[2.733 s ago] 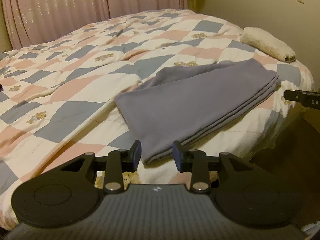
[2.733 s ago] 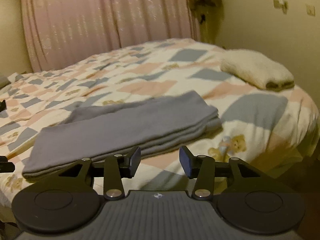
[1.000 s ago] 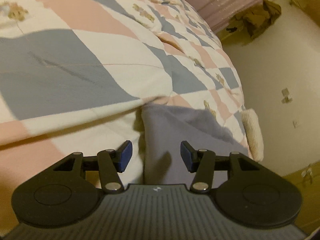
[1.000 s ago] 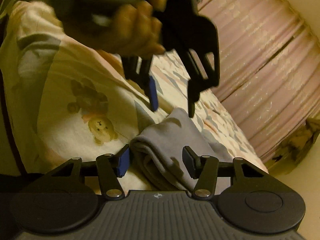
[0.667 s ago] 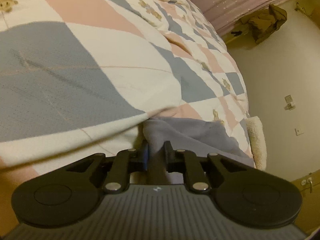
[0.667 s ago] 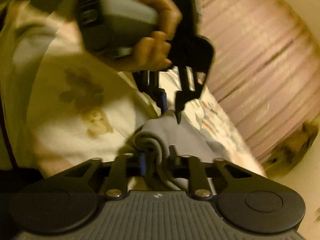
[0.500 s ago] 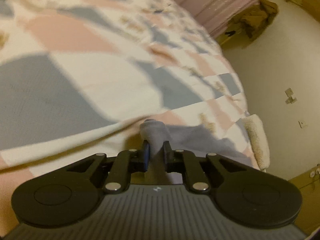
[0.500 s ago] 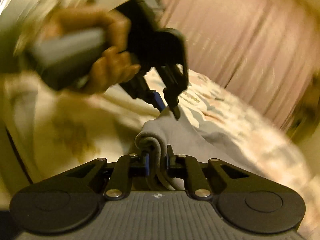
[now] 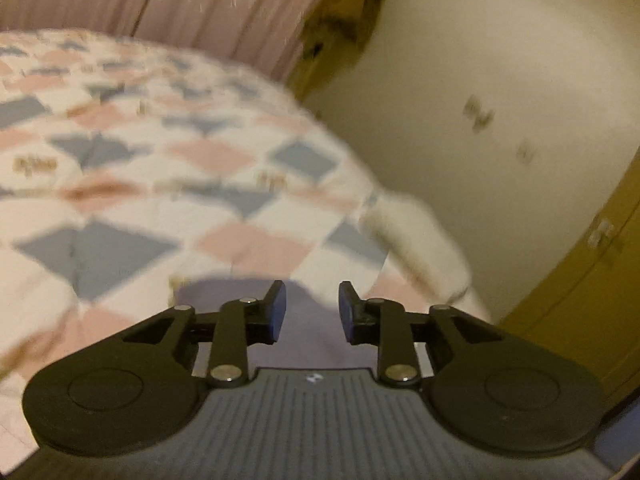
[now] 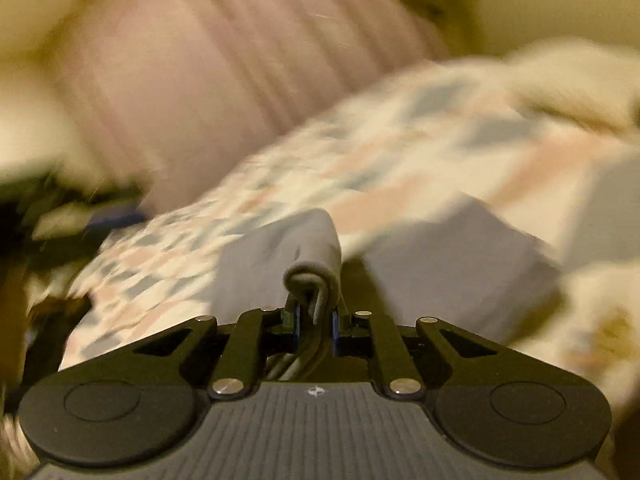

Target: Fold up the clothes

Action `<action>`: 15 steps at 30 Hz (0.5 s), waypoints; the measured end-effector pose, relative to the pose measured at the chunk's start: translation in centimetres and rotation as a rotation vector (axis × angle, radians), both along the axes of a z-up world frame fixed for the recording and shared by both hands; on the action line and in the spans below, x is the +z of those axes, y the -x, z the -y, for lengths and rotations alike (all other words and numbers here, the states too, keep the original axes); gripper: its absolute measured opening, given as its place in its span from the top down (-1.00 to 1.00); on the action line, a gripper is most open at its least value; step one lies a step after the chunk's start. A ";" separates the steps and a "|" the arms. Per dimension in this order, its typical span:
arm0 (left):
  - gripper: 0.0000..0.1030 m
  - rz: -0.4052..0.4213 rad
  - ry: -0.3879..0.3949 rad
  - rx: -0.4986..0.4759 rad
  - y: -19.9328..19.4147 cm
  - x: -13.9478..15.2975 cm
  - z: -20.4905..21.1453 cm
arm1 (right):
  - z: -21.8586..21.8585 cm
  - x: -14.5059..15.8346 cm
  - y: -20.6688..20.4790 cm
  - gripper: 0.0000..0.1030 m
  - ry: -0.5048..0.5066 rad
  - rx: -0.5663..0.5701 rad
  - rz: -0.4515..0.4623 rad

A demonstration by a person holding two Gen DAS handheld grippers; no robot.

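Observation:
A grey folded garment (image 10: 448, 264) lies on the patchwork quilt (image 10: 400, 168) of the bed. My right gripper (image 10: 314, 320) is shut on a rolled grey corner of it, which bulges up just beyond the fingertips. In the left wrist view my left gripper (image 9: 311, 312) is open, hovering just above the grey garment (image 9: 308, 344), with nothing between its blue pads. Both views are blurred by motion.
A cream rolled towel (image 9: 420, 248) rests near the right edge of the bed. Pink curtains (image 9: 160, 4) hang behind the bed. A pale wall (image 9: 500, 100) and a yellow cabinet (image 9: 592, 280) stand to the right.
My left gripper has let go of the grey garment and now stands open. My right gripper stays shut on its corner and has swung across the bed; both views have shifted.

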State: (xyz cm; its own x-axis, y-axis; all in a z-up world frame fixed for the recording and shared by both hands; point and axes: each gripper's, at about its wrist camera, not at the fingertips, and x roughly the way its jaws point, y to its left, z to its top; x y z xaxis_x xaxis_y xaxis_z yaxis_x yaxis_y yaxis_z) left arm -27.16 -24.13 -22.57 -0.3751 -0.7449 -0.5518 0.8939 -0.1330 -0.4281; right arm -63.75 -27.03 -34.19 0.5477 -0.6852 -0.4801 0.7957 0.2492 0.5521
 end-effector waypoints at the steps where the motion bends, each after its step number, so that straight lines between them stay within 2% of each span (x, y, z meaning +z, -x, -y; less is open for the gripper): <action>1: 0.58 0.044 -0.031 -0.002 0.9 -1.6 0.5 | 0.5 -0.8 0.8 0.75 -0.028 -0.007 0.016; 4: 0.69 0.186 -0.078 -0.002 2.8 -5.5 1.1 | 1.4 -1.9 1.9 0.76 -0.056 -0.005 0.053; 7: 0.68 0.288 -0.057 -0.008 3.7 -6.6 0.6 | 1.1 -0.8 1.3 0.76 0.027 0.017 0.021; 10: 0.67 0.319 -0.014 -0.015 4.0 -5.7 0.5 | 0.9 1.6 0.6 0.77 0.194 0.035 -0.063; 13: 0.67 0.355 0.033 -0.040 5.1 -5.0 1.0 | -1.8 4.1 0.3 0.77 0.338 0.030 -0.128; 15: 0.67 0.370 0.026 -0.076 6.2 -5.5 1.6 | -3.6 4.4 0.9 0.77 0.328 0.007 -0.167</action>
State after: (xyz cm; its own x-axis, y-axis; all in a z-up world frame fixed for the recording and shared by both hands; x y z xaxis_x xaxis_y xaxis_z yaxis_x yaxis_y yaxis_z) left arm -33.34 -25.70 -28.11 -0.2087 -0.7379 -0.6418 0.9745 -0.2118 -0.0733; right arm -64.69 -23.42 -29.76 0.4852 -0.8141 -0.3191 0.8660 0.3967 0.3044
